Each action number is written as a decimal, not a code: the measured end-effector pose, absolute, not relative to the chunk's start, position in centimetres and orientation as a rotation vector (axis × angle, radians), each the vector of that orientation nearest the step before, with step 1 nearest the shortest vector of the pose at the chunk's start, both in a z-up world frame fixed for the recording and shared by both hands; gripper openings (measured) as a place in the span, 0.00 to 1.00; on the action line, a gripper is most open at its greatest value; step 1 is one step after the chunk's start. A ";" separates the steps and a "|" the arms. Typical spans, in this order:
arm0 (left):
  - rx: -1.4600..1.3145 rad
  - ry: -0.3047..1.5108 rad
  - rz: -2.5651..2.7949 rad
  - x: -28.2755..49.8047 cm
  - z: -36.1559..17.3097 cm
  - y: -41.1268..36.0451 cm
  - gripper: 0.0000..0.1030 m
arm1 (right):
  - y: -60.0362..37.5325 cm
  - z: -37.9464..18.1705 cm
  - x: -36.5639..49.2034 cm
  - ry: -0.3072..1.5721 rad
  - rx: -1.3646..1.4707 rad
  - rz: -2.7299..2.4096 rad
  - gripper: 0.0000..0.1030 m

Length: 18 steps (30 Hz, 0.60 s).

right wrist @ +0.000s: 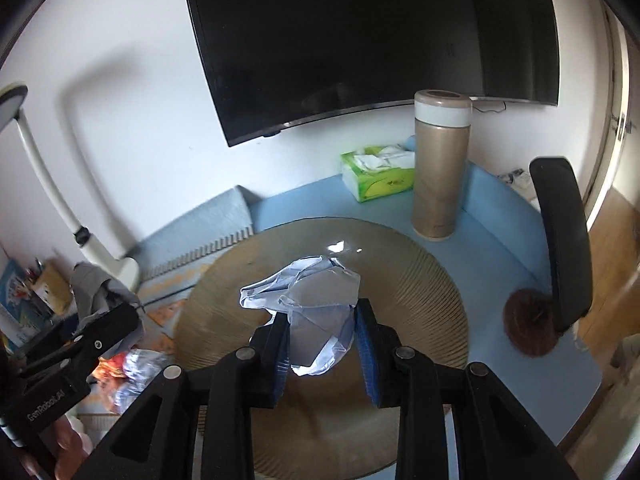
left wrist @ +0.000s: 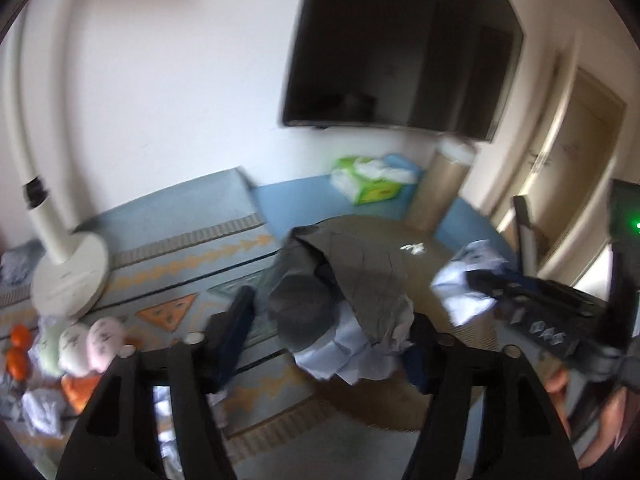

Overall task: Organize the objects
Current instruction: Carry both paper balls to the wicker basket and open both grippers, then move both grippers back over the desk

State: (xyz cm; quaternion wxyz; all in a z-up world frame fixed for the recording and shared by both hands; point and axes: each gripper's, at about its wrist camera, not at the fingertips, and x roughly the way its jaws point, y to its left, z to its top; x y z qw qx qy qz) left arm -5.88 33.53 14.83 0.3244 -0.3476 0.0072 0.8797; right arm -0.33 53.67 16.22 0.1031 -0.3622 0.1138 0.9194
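Observation:
My right gripper (right wrist: 321,344) is shut on a crumpled piece of white paper (right wrist: 308,304) and holds it over the round ribbed tan plate (right wrist: 420,280). The same paper (left wrist: 468,280) and right gripper show at the right of the left wrist view. My left gripper (left wrist: 332,320) holds a crumpled grey and white paper wad (left wrist: 340,292) between its fingers, above the plate's left edge (left wrist: 360,408). In the right wrist view the left gripper (right wrist: 104,320) shows at the left with grey paper (right wrist: 96,284).
A gold thermos (right wrist: 440,168) and a green tissue box (right wrist: 376,176) stand behind the plate on the blue table (right wrist: 500,248). A white lamp base (left wrist: 68,276), small toys (left wrist: 92,340) and more paper scraps (left wrist: 40,412) lie on the patterned mat at left. A black chair (right wrist: 560,240) stands right.

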 end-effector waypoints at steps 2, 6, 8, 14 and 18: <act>-0.870 0.022 2.326 -5.2 15.4 33.8 0.99 | 53.9 16.6 -0.6 0.279 -1.085 2.708 0.49; -0.852 0.036 2.337 -4.3 15.5 33.3 0.99 | 54.4 17.0 0.6 0.224 -1.025 2.697 0.73; -0.862 0.012 2.345 -4.0 15.4 32.2 0.99 | 54.3 16.8 0.9 0.238 -1.027 2.709 0.73; -0.804 -0.033 2.477 -0.5 16.9 24.0 0.99 | 50.3 18.7 2.5 0.297 -1.004 2.885 0.73; -0.732 -0.018 2.678 3.4 17.5 15.8 0.99 | 44.0 20.9 3.3 0.213 -0.973 3.061 0.73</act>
